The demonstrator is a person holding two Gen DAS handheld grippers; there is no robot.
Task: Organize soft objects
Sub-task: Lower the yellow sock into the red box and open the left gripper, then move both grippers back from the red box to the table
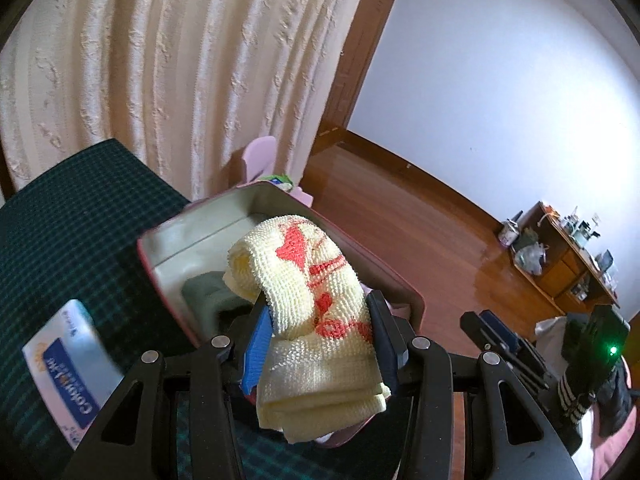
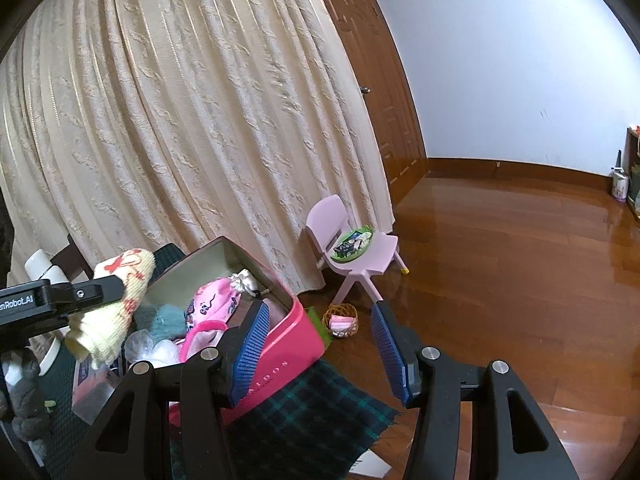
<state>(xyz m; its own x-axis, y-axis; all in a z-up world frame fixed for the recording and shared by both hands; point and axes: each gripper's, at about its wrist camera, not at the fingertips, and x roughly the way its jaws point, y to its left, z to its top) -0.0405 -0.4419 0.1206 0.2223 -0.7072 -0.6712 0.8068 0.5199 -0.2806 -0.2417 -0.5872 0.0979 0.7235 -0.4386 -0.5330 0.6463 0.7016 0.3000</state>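
Note:
A folded cream towel with red hearts (image 1: 316,292) sits between the blue pads of my left gripper (image 1: 320,320), which is shut on it. The towel hangs over the open pink box (image 1: 168,236), its far end above the box's inside. In the right wrist view the same towel (image 2: 120,300) is held at the box's left rim by the left gripper (image 2: 104,292). The box (image 2: 296,332) holds a pink printed cloth (image 2: 216,300), a grey-teal fluffy piece (image 2: 164,320) and white soft items. My right gripper (image 2: 319,312) stands open beside the box's right wall, with nothing between its fingers.
The box rests on a dark green plaid cloth (image 1: 72,220). A tissue pack (image 1: 68,364) lies to its left. On the wooden floor stand a pink child's chair (image 2: 360,256) with a green plate, a small wicker basket (image 2: 344,320) and a low wooden shelf (image 1: 560,256).

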